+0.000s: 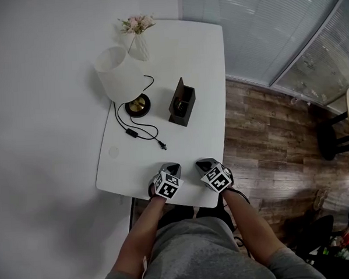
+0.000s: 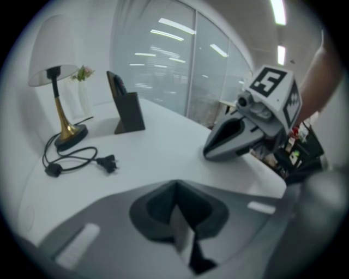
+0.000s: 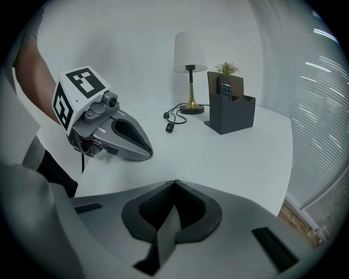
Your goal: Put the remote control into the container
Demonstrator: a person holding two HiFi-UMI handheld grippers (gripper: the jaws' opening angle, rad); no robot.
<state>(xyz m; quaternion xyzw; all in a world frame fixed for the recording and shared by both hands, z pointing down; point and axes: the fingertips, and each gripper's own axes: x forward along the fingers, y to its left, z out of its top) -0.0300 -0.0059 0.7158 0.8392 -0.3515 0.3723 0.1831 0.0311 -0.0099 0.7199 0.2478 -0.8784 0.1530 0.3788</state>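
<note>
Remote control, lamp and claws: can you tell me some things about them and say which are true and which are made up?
1. The remote control stands inside the dark container. True.
2. The left claw is holding the remote control. False: it is shut on nothing, near the table's front edge.
3. The plug lies loose on the table. True.
4. The lamp has fallen over. False: it stands upright beside the container.
5. The right claw is wide open. False: it is shut and empty.
</note>
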